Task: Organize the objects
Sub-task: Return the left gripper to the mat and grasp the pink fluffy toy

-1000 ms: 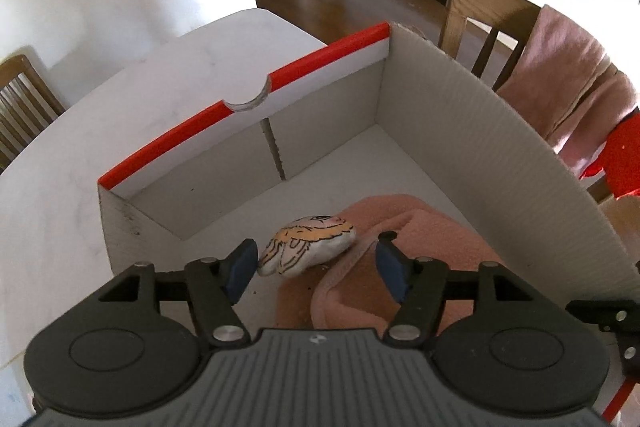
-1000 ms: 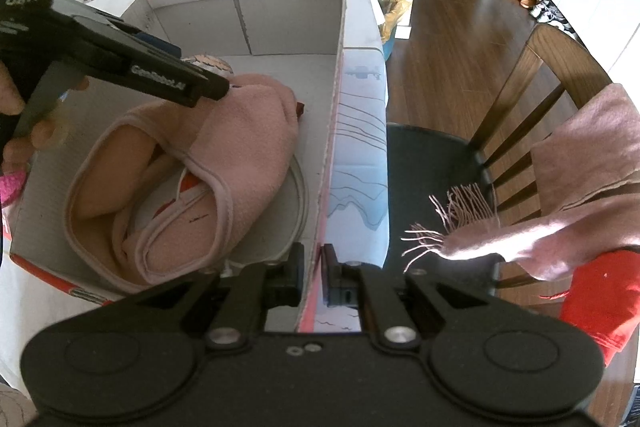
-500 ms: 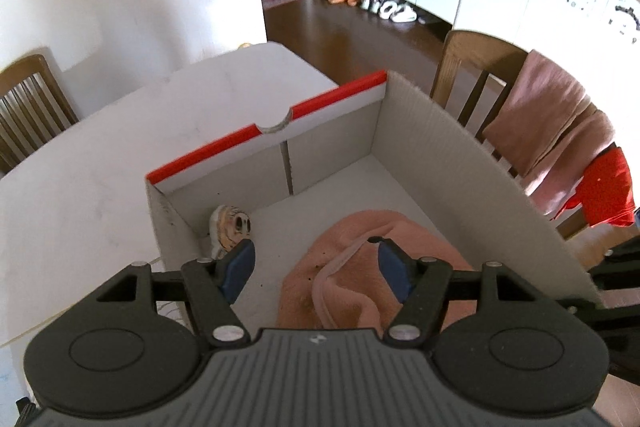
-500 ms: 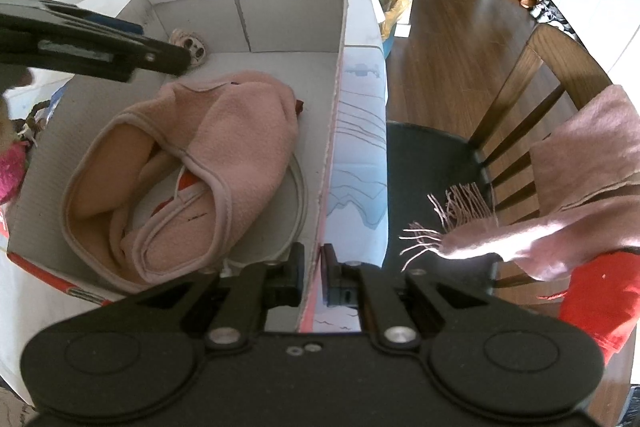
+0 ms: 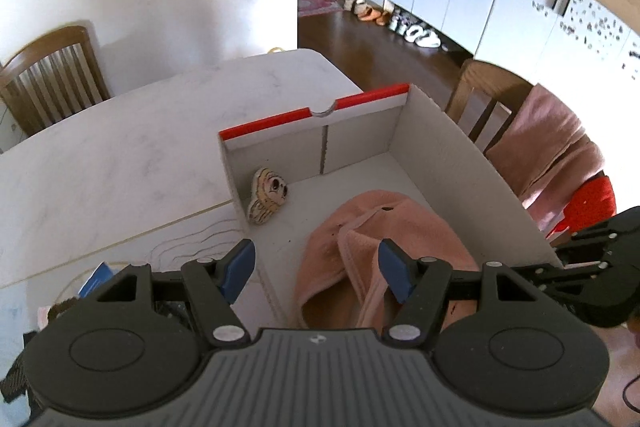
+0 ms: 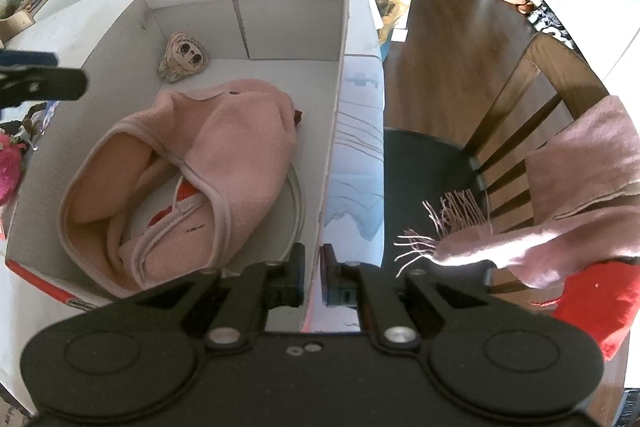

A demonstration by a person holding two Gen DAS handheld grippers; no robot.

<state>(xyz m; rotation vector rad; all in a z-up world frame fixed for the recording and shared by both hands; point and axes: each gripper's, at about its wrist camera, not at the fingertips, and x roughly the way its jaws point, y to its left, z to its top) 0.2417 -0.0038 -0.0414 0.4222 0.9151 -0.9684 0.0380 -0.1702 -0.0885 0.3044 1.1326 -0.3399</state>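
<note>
The left gripper (image 5: 316, 269) is hanging with its jaws apart and nothing between them, while the right gripper (image 6: 313, 277) is pinching the cardboard box (image 6: 336, 131) by its side wall. The placing step looks done. The small face plush (image 5: 266, 197) is lying in the box's far corner, well beyond the left fingers (image 5: 240, 265), beside the pink garment (image 6: 208, 163); next, the left gripper probably needs another loose item from the table (image 5: 120, 155).

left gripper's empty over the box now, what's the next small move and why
Probably swing the left gripper, open and holding nothing, out over the box's left wall toward the clutter on the table, like the pink fluffy item. The face toy already lies in the box, whose wall the right gripper pinches steady.
</note>
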